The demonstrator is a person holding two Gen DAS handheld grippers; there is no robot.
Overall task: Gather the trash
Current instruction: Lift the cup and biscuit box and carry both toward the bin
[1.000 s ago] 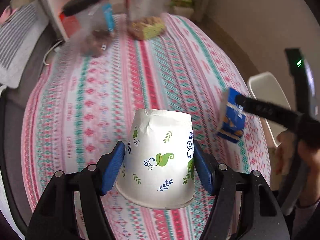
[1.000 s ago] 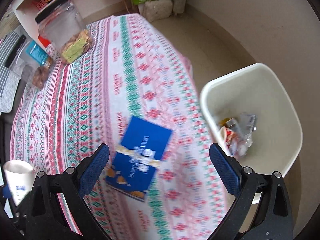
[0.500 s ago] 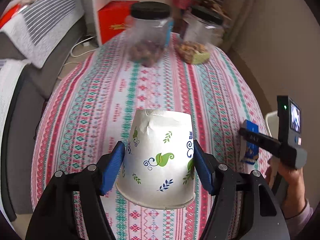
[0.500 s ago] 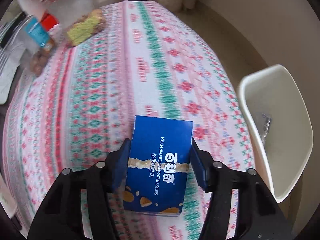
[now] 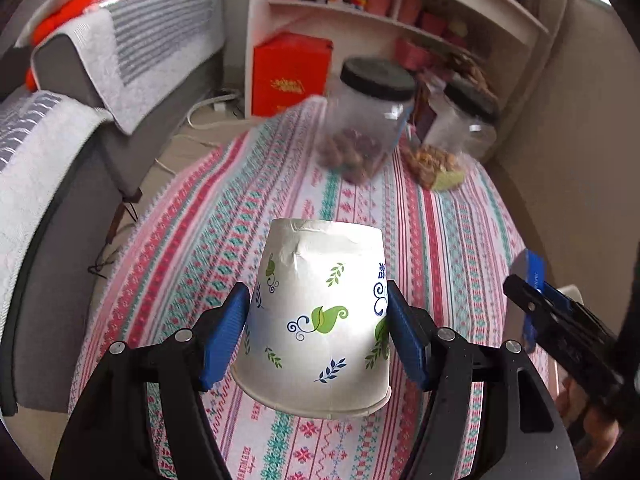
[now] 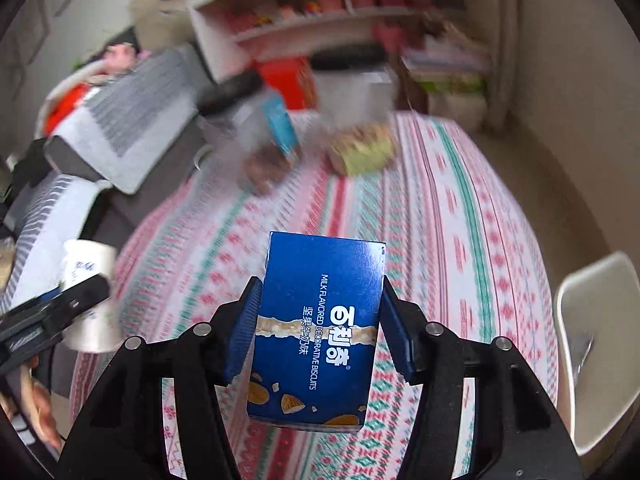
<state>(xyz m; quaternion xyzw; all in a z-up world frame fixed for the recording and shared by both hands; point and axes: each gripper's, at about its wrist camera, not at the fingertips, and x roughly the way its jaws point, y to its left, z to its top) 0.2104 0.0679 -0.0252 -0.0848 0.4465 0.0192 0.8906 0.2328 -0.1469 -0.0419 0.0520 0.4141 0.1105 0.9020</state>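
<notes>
This is a home living room: a grey sofa (image 5: 60, 184) with striped towels on it, a white shelf unit (image 5: 400, 12) with small boxes, and a table with patterned cloth (image 5: 224, 240) carrying two snack jars (image 5: 360, 120)

blurred: jars (image 6: 256, 128), shelf (image 6: 340, 4) in right view | cut off: bin (image 6: 596, 344) at right edge, bin (image 5: 570, 292) behind right gripper (image 5: 560, 320) | unreadable: jar contents (image 5: 352, 152)
</notes>
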